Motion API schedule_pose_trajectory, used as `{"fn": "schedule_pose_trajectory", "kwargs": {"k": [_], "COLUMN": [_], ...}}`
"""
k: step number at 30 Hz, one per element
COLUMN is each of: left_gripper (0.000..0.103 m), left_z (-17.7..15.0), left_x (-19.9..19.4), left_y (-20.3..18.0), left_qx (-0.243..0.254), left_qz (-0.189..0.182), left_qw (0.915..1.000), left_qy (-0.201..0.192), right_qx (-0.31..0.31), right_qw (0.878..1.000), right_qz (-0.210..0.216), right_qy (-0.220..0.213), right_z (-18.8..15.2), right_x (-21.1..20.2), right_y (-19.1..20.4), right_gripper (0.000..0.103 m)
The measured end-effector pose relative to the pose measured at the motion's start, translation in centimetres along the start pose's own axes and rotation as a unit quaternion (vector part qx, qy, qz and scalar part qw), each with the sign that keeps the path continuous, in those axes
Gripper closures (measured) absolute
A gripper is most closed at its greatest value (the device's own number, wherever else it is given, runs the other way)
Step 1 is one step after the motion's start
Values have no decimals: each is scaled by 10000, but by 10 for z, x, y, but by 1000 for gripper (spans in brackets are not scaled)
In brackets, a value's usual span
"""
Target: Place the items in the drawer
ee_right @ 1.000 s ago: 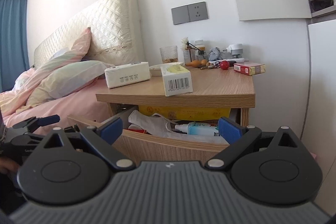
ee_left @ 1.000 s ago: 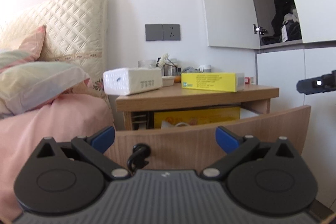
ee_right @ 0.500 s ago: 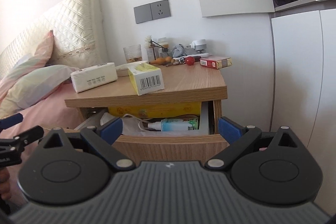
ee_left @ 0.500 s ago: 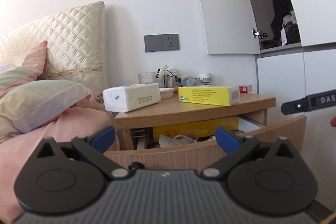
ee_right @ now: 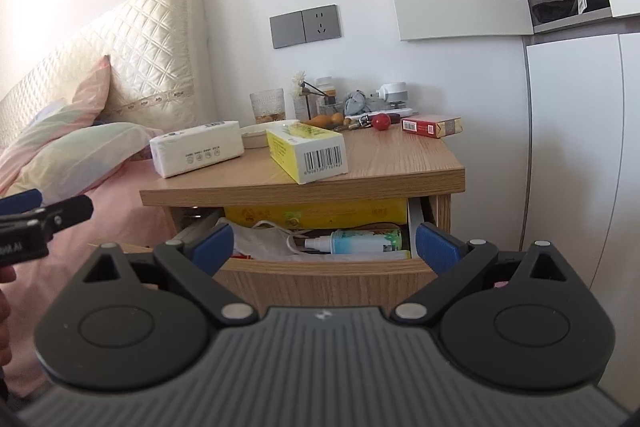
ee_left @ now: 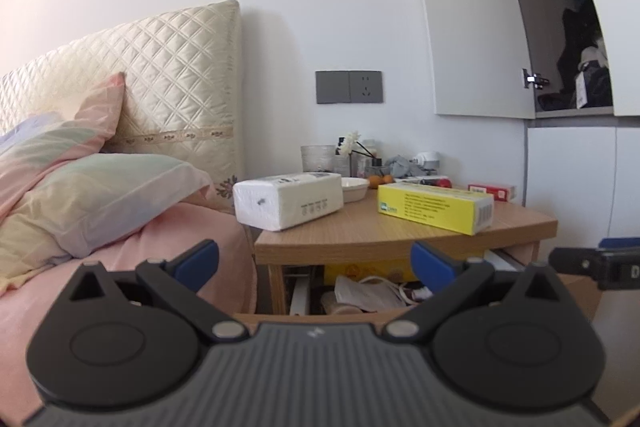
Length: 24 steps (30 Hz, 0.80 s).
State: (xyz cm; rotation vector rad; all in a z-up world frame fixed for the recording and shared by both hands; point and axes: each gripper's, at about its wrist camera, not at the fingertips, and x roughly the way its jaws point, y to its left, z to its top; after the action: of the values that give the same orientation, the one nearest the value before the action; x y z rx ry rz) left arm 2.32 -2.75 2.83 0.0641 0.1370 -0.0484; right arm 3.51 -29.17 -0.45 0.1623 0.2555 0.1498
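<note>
Right gripper (ee_right: 325, 247): fingers spread wide, nothing between them. Just past the blue fingertips (ee_right: 212, 245), the open drawer (ee_right: 324, 277) of the bedside bench (ee_right: 360, 171). Between the fingers, inside the drawer: a spray bottle (ee_right: 360, 241) lying on its side, a white face mask (ee_right: 264, 241) with its cord, a flat yellow box (ee_right: 316, 213) at the back.

Left gripper (ee_left: 314, 265): fingers also released, empty, pointed at the same drawer from its left side (only the drawer rim and the mask show here). The right gripper's tip pokes in at that view's right edge.

Beyond the fingers, on the bench top: tissue pack (ee_right: 197, 148) to the left, yellow carton (ee_right: 306, 151) with its barcode end facing front just right of it, apart from the pack. Further back: shallow white dish (ee_right: 256, 135), drinking glass (ee_right: 267, 105), red ball (ee_right: 382, 121), red cigarette pack (ee_right: 432, 126) to the right. Small clutter behind, not legible.

Far left: bed with pillows (ee_right: 80, 151) and a quilted headboard (ee_right: 156, 67).
</note>
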Motion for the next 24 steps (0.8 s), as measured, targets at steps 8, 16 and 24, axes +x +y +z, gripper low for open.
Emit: {"fn": "schedule_pose_trajectory", "kwargs": {"k": [8,16,24], "left_gripper": [0,0,0], "left_z": [-5,-23,-33], "left_x": [8,6,-3], "left_y": [13,8,6], "left_qx": [-201,55,193], "left_qz": [-52,-295,-364], "left_qw": [9997,9994,9991], "left_qy": [-94,-199,-118], "right_qx": [43,54,53], "right_qw": [9998,9993,9994], "right_qz": [114,269,43], "right_qy": [-181,-237,-326], "right_z": [0,-4,-9], "right_x": [-1,-3,3], "right_y": [12,24,28], "right_gripper": [3,3,3]}}
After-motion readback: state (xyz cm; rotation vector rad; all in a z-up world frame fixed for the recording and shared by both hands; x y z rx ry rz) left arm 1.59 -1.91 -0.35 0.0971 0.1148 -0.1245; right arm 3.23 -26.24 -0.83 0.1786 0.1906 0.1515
